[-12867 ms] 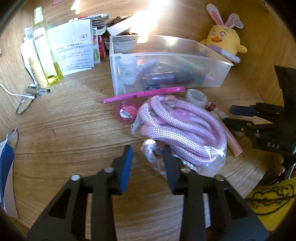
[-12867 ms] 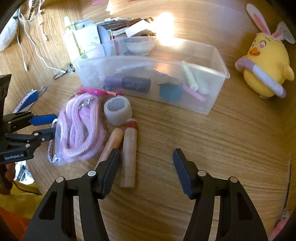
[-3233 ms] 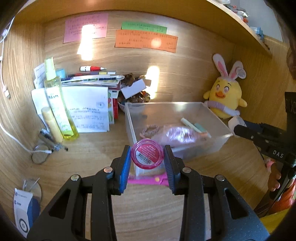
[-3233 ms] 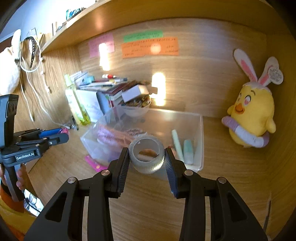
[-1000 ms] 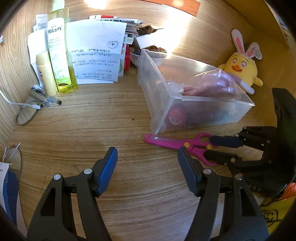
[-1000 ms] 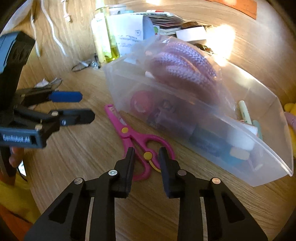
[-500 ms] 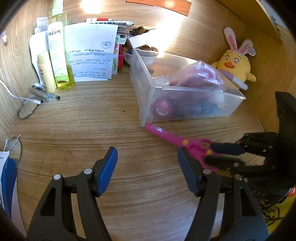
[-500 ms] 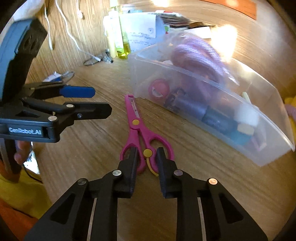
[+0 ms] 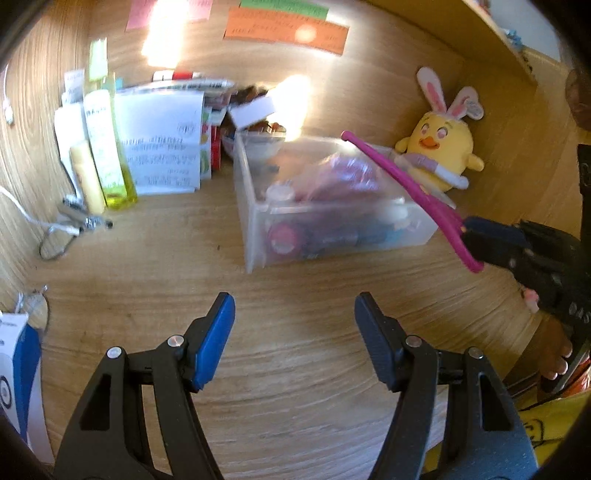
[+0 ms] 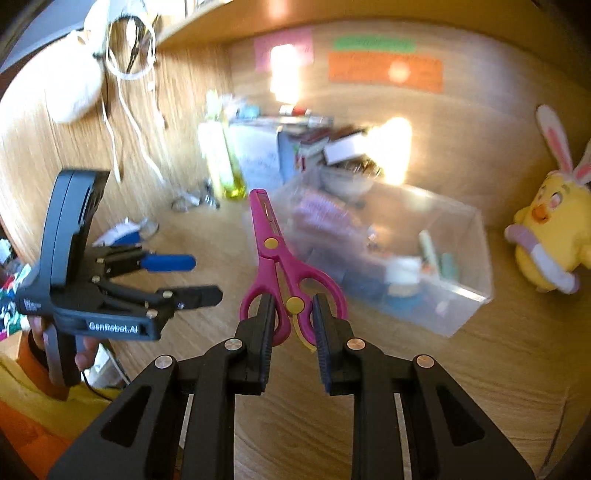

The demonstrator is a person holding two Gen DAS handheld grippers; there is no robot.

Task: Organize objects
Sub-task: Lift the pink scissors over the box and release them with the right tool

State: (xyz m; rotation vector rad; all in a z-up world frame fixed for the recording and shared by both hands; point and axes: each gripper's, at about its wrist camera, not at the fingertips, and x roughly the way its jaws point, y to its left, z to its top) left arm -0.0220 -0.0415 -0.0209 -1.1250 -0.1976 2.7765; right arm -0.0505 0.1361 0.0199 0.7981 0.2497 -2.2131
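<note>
Holding the pink scissors [image 10: 286,271] up off the counter [image 9: 295,369], our right tongs [image 10: 293,325] pinch the handles; ahead, the clear box [image 9: 255,221] looks nearly full. Left tongs [image 9: 293,332] gape, empty.

Right tool [image 10: 293,314] clamped shut, left tool [image 9: 293,334] agape.

A yellow plush chick [image 9: 441,147] with bunny ears sits in the corner; a yellow-green bottle [image 9: 107,147] stands beside papers [image 9: 162,147]; sticky notes [image 9: 286,27] line the wall.
</note>
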